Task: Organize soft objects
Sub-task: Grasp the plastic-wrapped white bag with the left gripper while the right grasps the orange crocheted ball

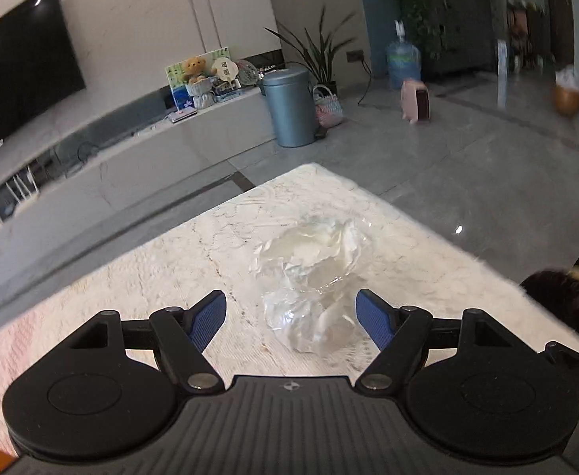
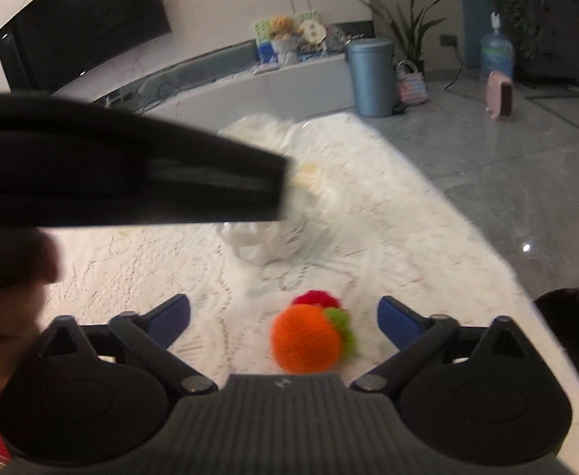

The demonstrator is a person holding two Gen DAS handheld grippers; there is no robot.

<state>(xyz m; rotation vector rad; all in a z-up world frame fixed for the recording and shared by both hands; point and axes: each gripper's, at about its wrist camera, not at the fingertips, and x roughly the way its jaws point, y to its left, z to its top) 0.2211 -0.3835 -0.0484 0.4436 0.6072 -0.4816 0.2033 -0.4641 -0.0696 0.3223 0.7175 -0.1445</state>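
Sorting looks barely begun. Left gripper point(image 1: 290, 318) spread wide, empty, crumpled clear plastic bag point(image 1: 313, 281) lying between its fingers on the white tablecloth point(image 1: 131, 277). Right gripper point(image 2: 283, 326) likewise released over the orange pom-pom point(image 2: 303, 338); red point(image 2: 316, 298) and green point(image 2: 343, 326) ones touch it. Nothing gathered yet.

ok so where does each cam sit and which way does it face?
Left wrist: on the left gripper, tilted down over the white table at a clear plastic bag; its open blue fingers show.
Right wrist: on the right gripper, tilted down at orange, red and green pompoms; open fingers, and the left gripper's dark body crossing.
Shared: table, bag, TV, blue bin.
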